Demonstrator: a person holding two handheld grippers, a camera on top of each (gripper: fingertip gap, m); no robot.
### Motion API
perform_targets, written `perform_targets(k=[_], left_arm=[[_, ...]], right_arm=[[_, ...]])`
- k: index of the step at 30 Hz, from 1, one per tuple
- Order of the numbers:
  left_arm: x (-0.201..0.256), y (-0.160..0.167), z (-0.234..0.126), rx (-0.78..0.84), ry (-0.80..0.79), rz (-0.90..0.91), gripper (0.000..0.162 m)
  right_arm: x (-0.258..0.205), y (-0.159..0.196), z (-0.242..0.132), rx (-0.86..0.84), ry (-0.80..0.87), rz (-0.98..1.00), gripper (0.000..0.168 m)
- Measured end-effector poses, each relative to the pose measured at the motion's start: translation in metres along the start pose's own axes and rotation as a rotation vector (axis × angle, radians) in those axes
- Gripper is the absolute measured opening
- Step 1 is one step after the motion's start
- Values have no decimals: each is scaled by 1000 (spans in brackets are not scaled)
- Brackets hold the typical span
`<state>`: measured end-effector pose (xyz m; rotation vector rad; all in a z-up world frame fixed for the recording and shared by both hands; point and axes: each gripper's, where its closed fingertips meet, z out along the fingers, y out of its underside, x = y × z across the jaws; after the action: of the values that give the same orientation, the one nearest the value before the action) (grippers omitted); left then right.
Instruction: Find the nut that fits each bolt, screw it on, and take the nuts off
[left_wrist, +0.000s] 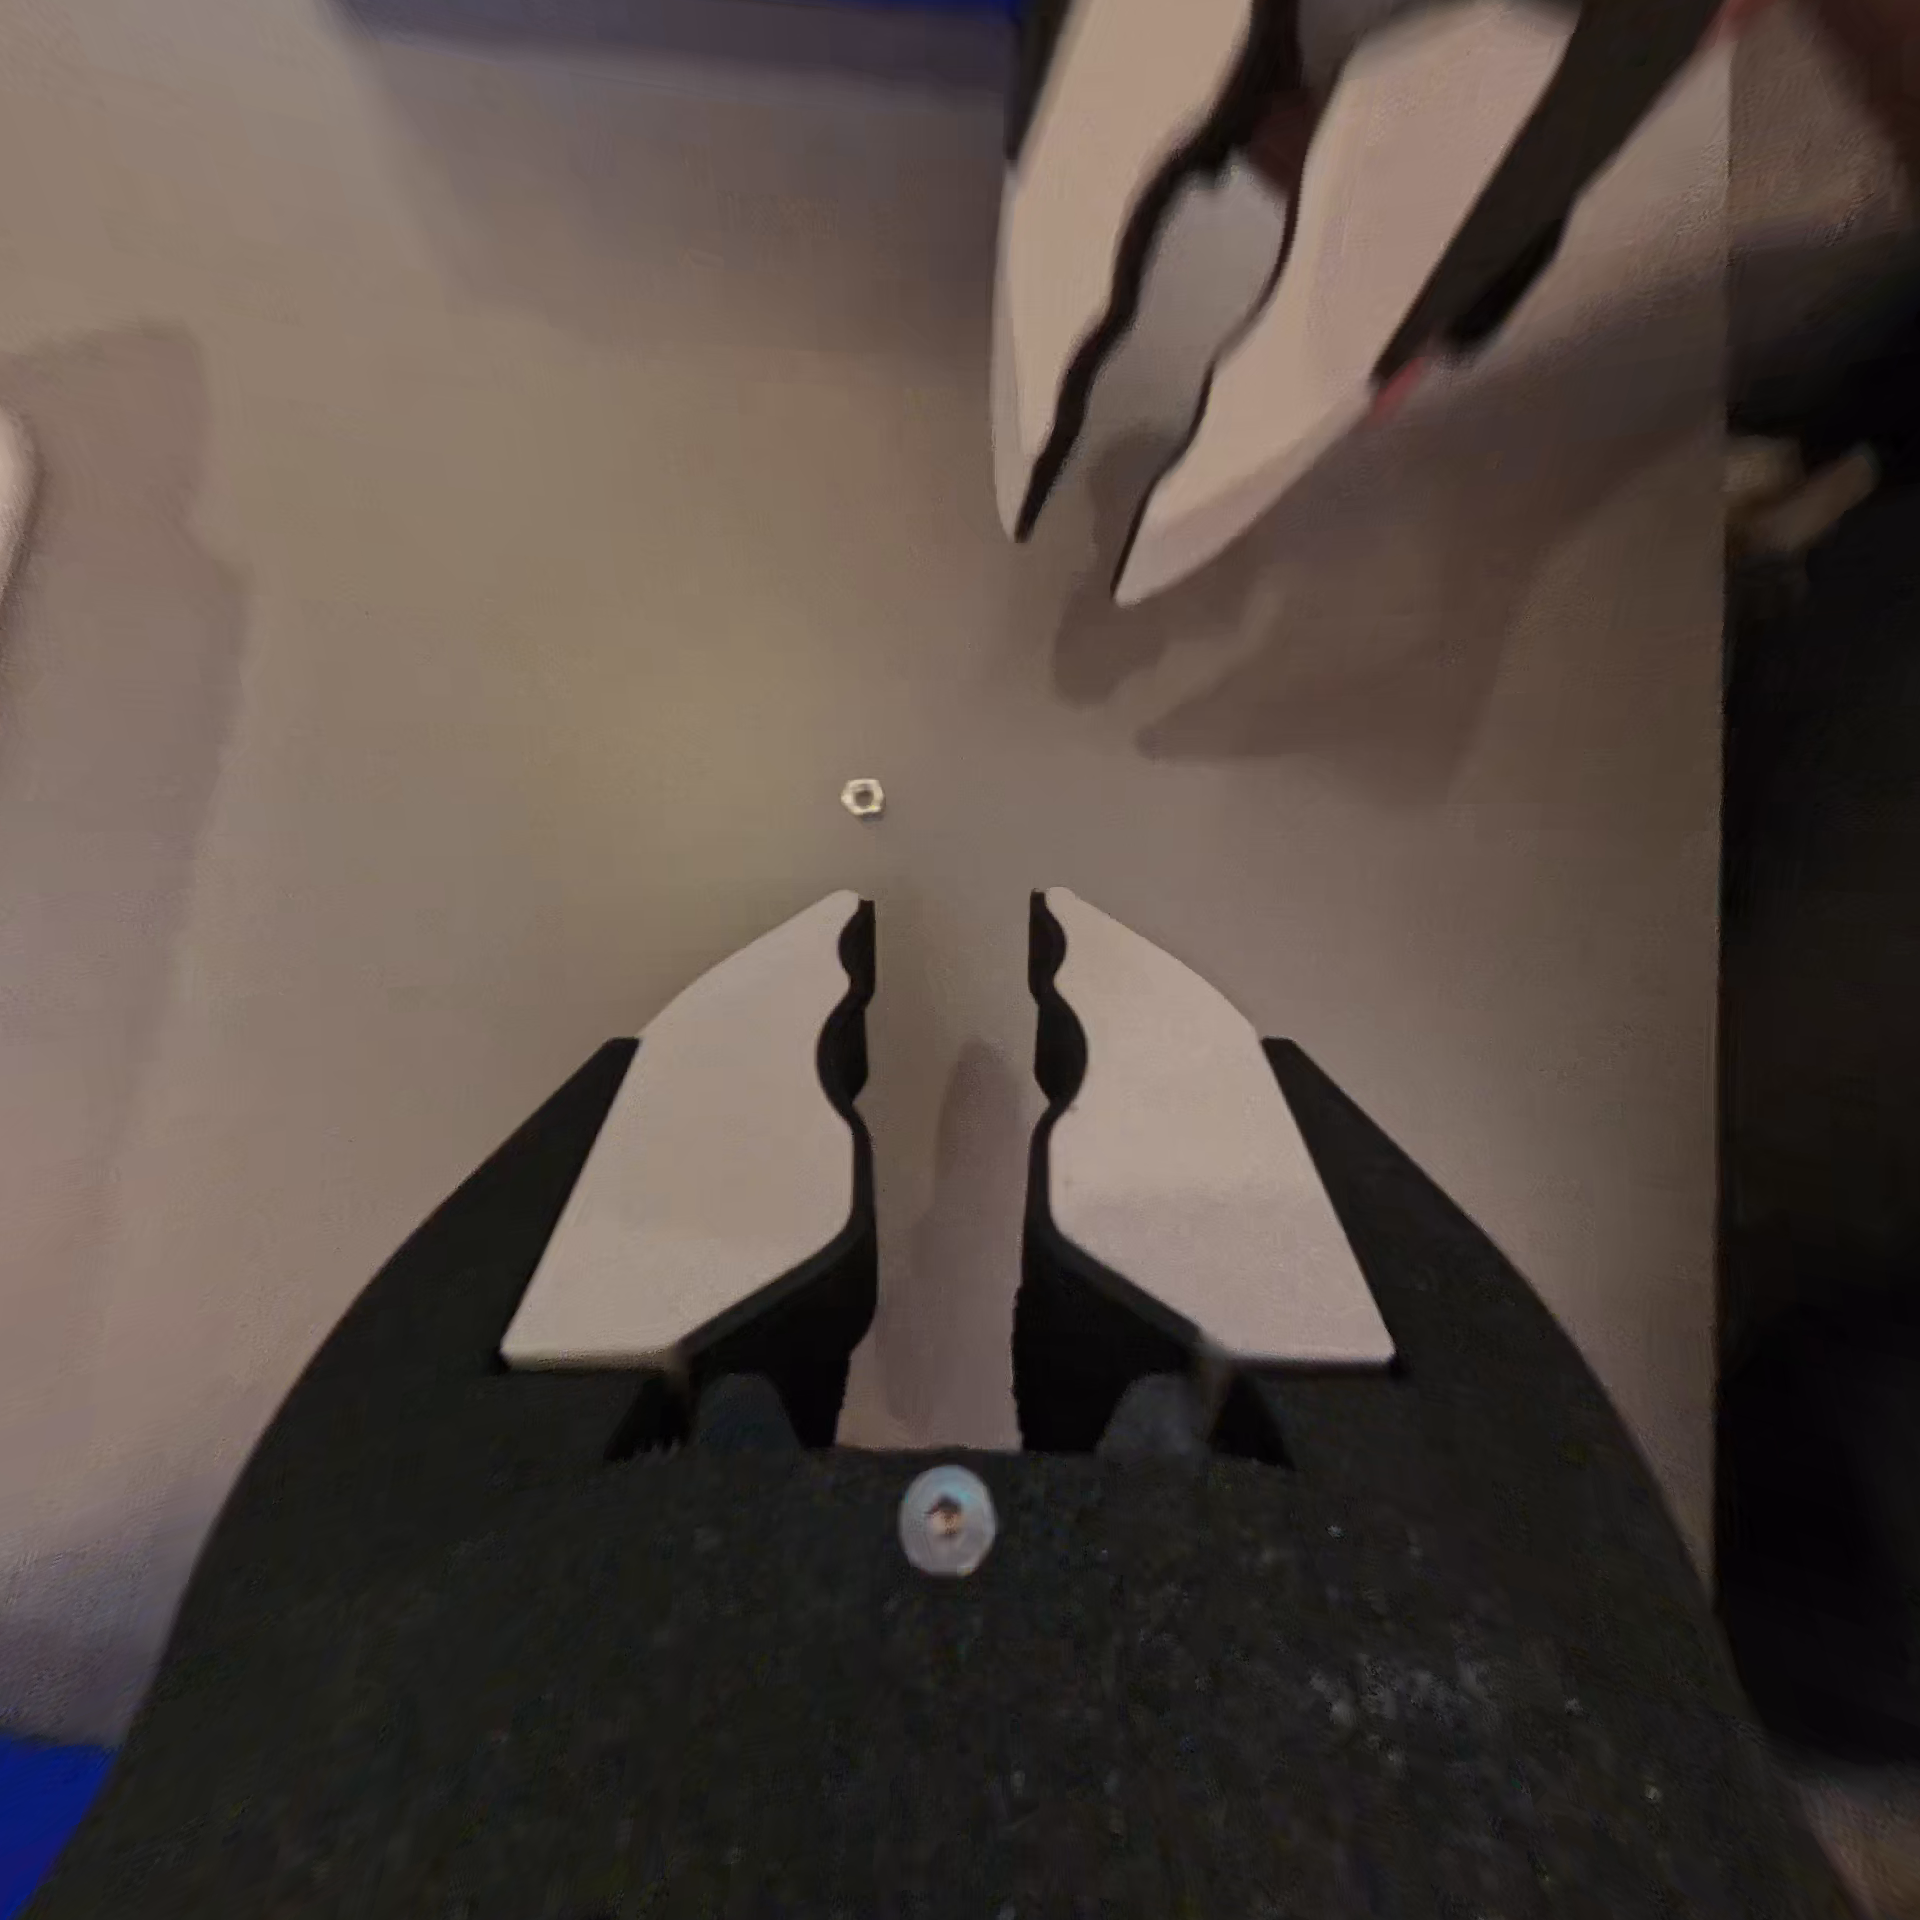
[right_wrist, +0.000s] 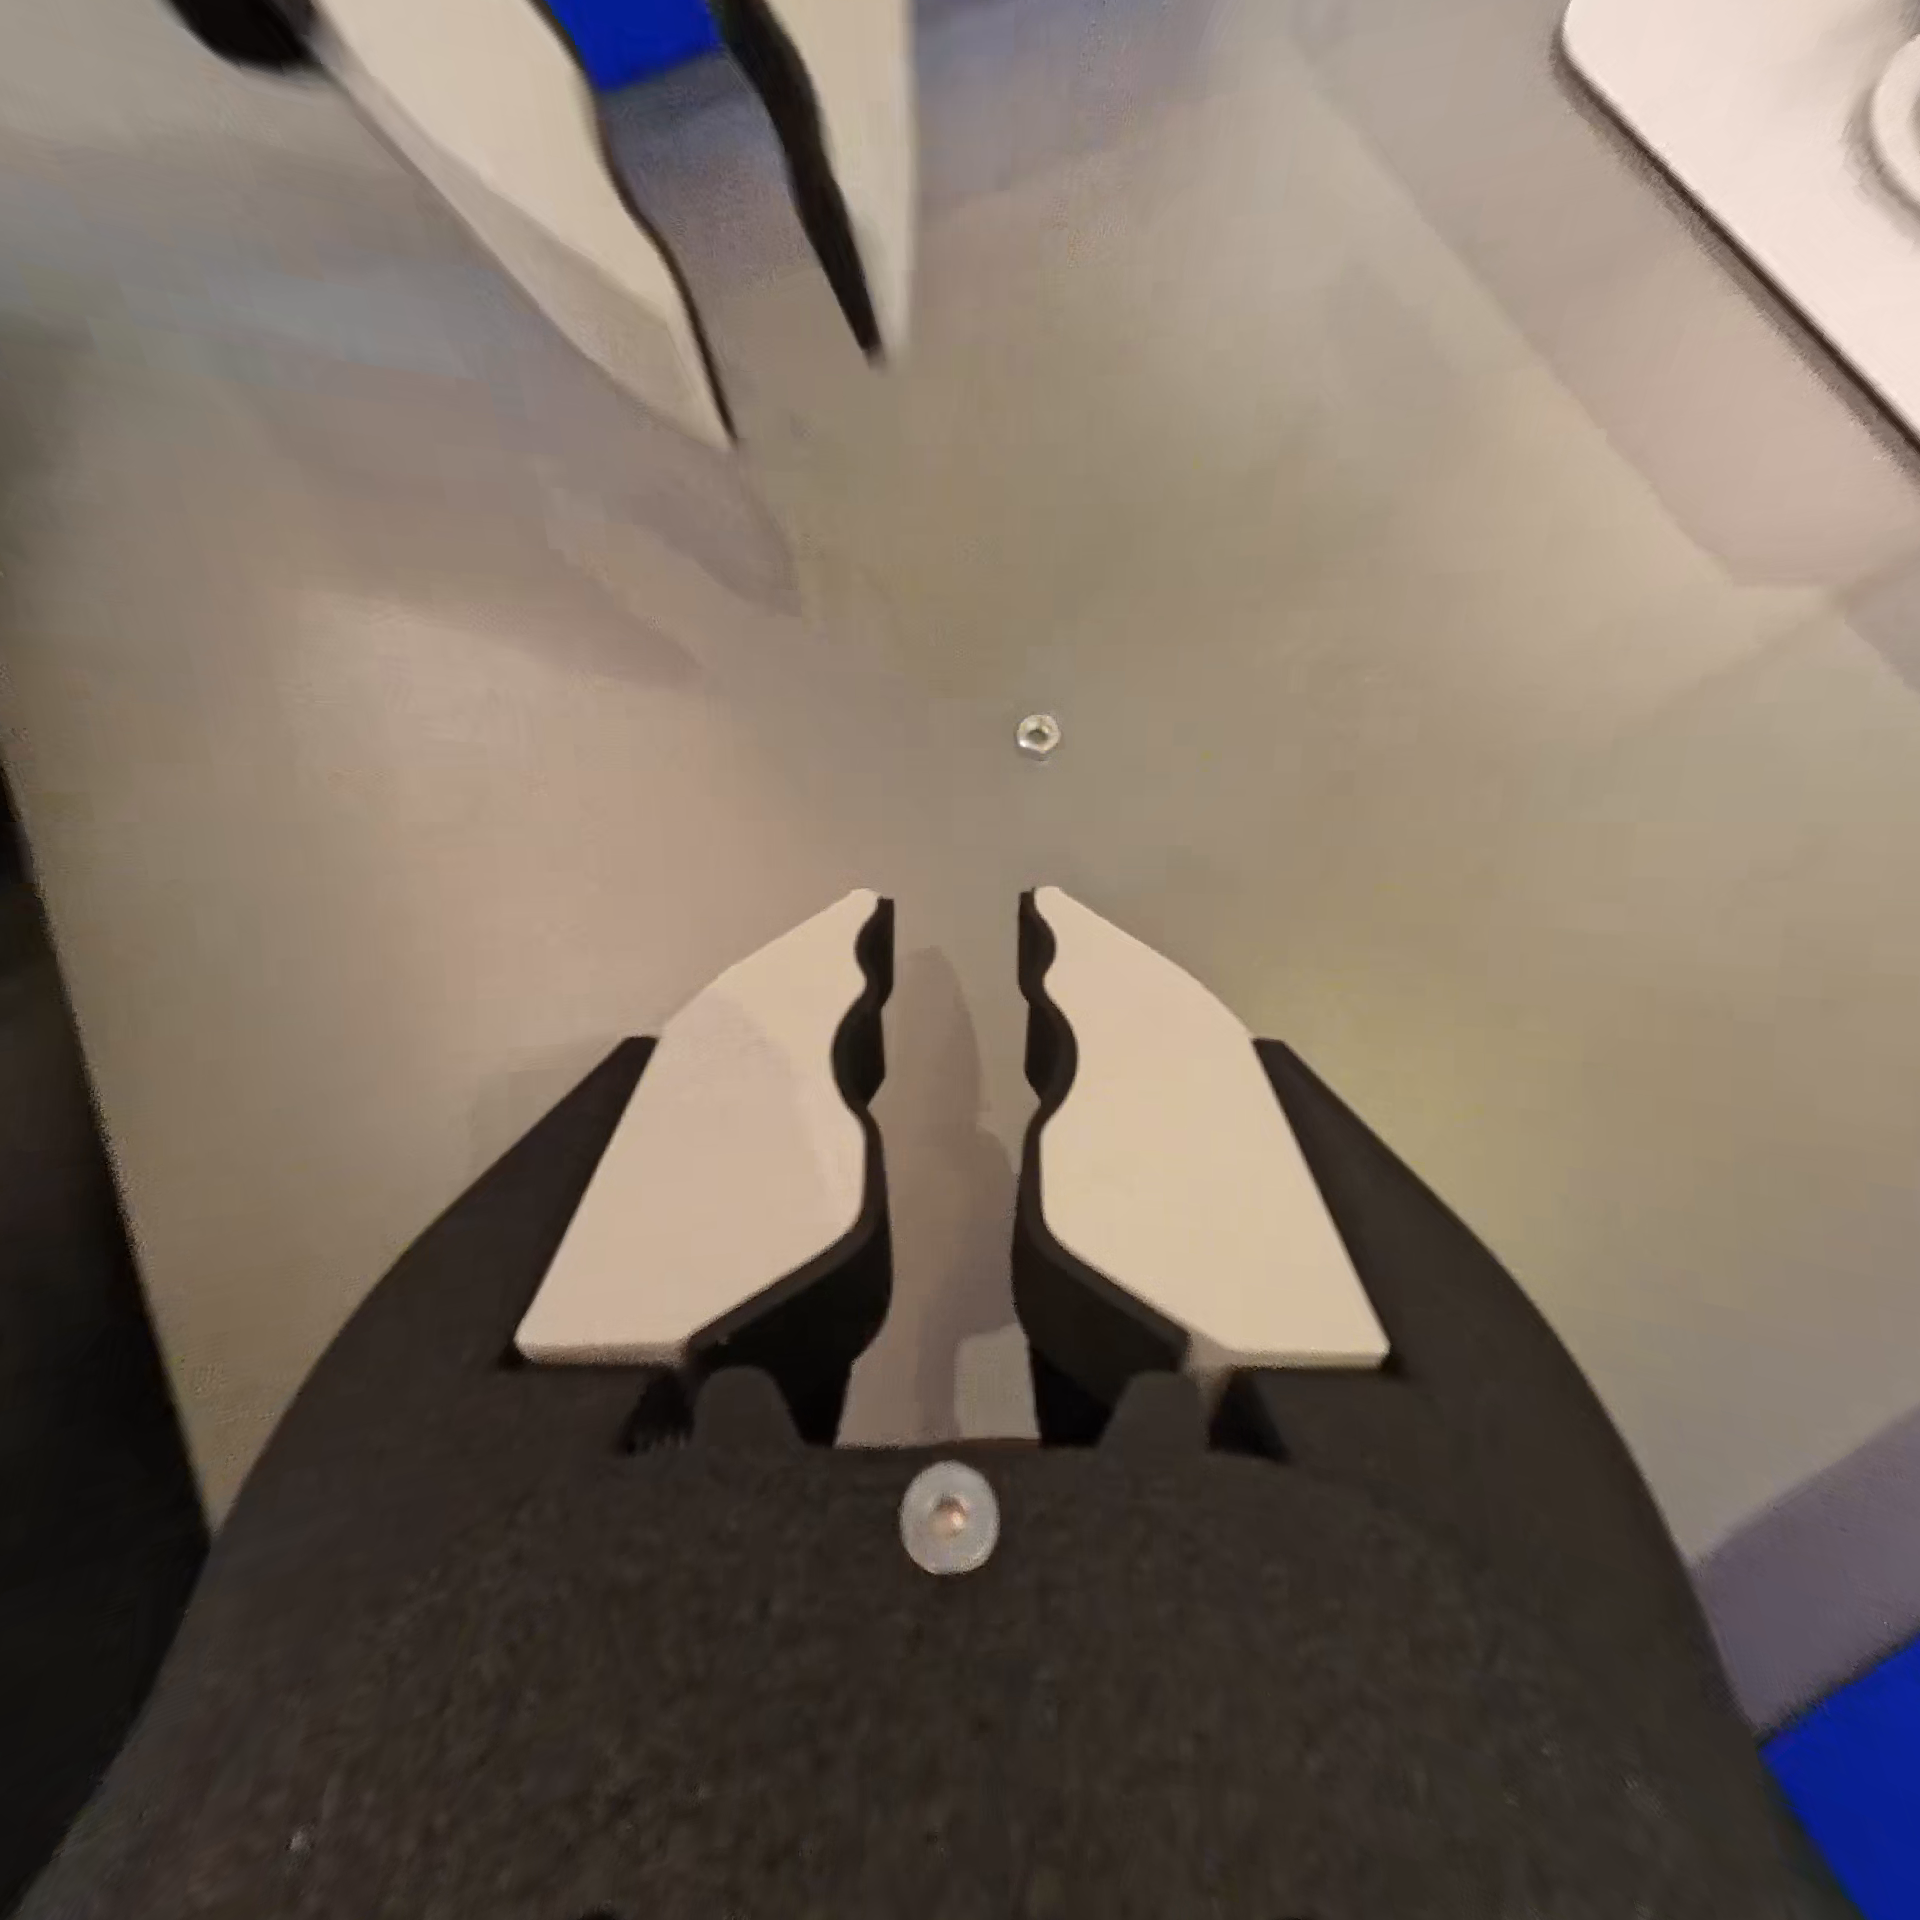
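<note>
A small silvery hex nut (left_wrist: 861, 799) lies flat on the smooth, matte beige table (left_wrist: 520, 623), whose far corner carries a white rounded tray (right_wrist: 1766, 187), with blue floor beyond the table edge. The left gripper (left_wrist: 952, 896), matte black with pale flat plates and scalloped inner edges, hovers with its fingers parted by a narrow gap and empty, the nut just ahead of its left fingertip; the right gripper (right_wrist: 956, 894), of the same build, is likewise slightly parted and holds nothing, the nut a little ahead and to its right
</note>
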<state>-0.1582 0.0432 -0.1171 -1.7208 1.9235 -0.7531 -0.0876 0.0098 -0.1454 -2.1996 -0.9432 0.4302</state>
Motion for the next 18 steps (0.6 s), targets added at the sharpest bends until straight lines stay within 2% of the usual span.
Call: perform_targets(k=[4, 6, 11, 18], left_arm=[[26, 17, -47, 336, -136, -272, 28], [51, 34, -55, 397, -118, -352, 28], [96, 72, -50, 371, -126, -398, 28], [102, 84, -50, 342, -131, -393, 28]], right_arm=[[10, -9, 26, -125, 46, -83, 20], [10, -13, 38, -170, 34, -123, 18], [18, -12, 58, -307, 15, -189, 20], [21, -10, 68, -390, -43, -191, 20]])
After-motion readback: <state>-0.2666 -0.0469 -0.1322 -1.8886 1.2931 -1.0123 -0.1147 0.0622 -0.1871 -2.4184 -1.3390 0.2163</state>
